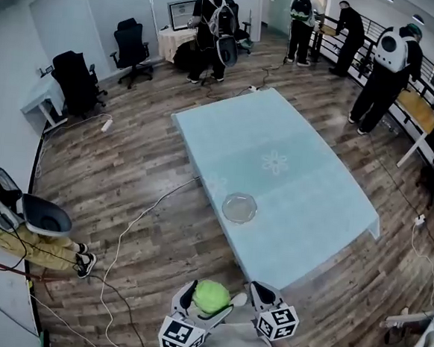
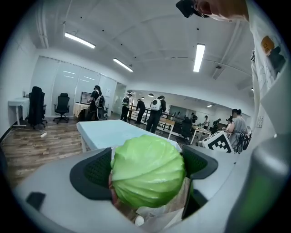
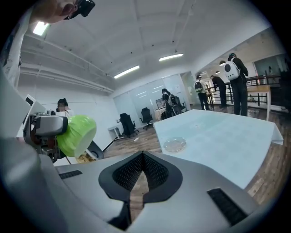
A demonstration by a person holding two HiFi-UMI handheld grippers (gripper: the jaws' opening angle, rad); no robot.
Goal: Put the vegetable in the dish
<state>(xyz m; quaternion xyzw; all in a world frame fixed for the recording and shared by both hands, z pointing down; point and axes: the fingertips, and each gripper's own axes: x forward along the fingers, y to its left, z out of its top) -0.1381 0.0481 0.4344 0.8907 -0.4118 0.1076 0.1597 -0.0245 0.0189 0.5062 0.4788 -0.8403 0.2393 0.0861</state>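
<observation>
Head view, holdings by size.

1. Rectangular table under a pale blue cloth with a faint flower print (image 1: 306,176). It stands on a wood-plank floor (image 1: 127,169) and carries only item 5.

2. Left gripper (image 2: 148,169), grey, with a marker cube. Its jaws are spread wide and clamp item 4 from both sides. It is held low, in front of the person and short of the table's near corner.

3. Right gripper (image 3: 142,170), grey, with a marker cube. Its jaws are pressed together with nothing between them. It sits just beside the left gripper.

4. Round, pale green, smooth-leaved cabbage (image 1: 211,296), the task's vegetable. It is carried in the air in the left gripper, well apart from the dish.

5. Shallow, round, clear glass dish (image 1: 240,207). It is empty and rests on the table's near half, close to the left edge.

6. Thin white cable (image 1: 134,226), trailing across the floor beside the table.

Risk notes, judged:
- The cabbage is a slick ball held only at its flanks, so a jolt on the way over could squeeze it out of the pads.
- The dish is shallow and about the cabbage's width. Released off-centre or from a height, the head may roll over the rim, or push the light dish along the cloth and off the nearby edge.
- The cable could catch a foot.
</observation>
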